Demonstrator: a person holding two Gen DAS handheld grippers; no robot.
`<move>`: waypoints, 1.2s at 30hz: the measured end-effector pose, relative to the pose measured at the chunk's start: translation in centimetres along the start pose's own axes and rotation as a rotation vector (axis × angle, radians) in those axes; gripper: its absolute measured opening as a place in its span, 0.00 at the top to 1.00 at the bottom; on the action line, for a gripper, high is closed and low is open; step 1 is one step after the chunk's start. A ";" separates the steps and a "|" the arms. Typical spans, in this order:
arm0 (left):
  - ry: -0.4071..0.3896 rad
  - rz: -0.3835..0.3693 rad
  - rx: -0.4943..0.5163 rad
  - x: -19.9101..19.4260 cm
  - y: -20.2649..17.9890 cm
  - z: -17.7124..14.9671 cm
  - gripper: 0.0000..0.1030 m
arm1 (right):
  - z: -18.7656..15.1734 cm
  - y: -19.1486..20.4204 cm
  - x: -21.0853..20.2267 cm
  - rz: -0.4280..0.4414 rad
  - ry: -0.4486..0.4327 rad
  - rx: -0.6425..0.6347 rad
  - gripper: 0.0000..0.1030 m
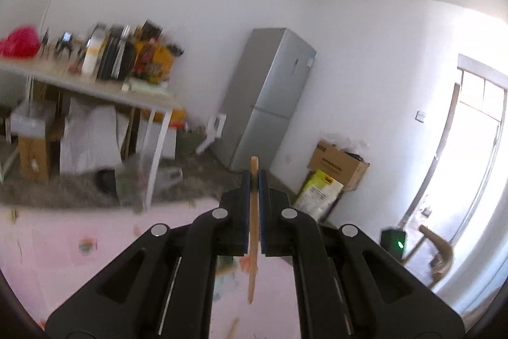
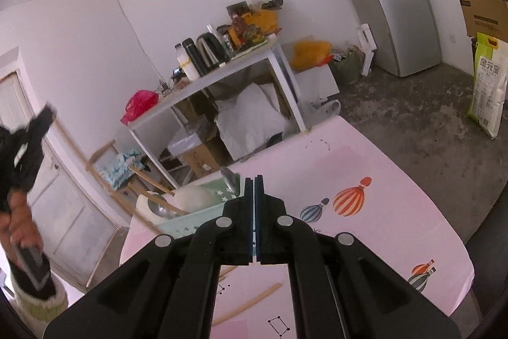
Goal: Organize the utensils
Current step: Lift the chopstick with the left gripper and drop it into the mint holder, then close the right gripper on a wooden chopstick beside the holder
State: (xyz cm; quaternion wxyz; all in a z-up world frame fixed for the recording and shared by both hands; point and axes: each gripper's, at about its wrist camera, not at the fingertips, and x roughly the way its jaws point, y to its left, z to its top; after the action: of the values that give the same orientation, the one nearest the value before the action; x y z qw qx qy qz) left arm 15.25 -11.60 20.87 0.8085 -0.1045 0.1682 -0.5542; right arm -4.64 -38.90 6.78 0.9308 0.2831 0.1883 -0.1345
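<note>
1. A pink tabletop (image 2: 374,167) printed with hot-air balloons stands on a rough grey floor (image 2: 412,123) in a white-walled room; a silver fridge (image 1: 270,97) stands by the wall and a bright doorway (image 1: 470,148) opens at the right of the left wrist view.
2. The left gripper (image 1: 254,180) is clamped on a thin wooden chopstick (image 1: 253,237), held above the tabletop.
3. The right gripper (image 2: 254,183) is fully closed with nothing visible between its blue pads. Below it, another wooden stick (image 2: 247,304) lies flat on the tabletop.
4. A pale green tray (image 2: 190,223) at the tabletop's far left edge holds a metal spoon (image 2: 230,178), a white rounded piece and more utensils.
5. A cluttered white side table (image 2: 222,75) with a kettle, bottles and a red bag stands behind, boxes beneath it.
6. The left view is motion-blurred; the tray's contents are partly hidden by the right gripper.
</note>
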 end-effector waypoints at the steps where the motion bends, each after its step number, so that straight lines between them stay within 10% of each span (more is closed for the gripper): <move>1: -0.013 0.006 0.019 0.9 -0.4 0.5 0.97 | -0.2 -0.1 0.0 0.002 -0.002 0.001 0.99; 21: 0.155 0.206 0.012 13.6 3.0 -6.1 0.95 | -1.5 -0.8 0.4 0.036 0.072 0.012 0.99; 28: 0.108 0.228 0.018 10.5 2.9 -5.5 0.55 | -3.7 -1.3 3.7 0.073 0.248 0.084 0.92; 31: 0.074 0.235 0.025 8.5 2.6 -5.2 0.44 | -5.7 -1.3 5.9 0.059 0.346 0.105 0.70; 36: 0.026 0.266 0.052 3.2 2.6 -5.6 0.31 | -9.5 -0.4 9.6 -0.032 0.509 0.057 0.68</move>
State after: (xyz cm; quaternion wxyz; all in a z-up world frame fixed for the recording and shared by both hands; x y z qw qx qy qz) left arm 16.31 -13.52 14.27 0.8750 -0.0534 0.1765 -0.4476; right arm 1.19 -35.09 -4.81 0.8429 0.3308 0.4170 -0.0787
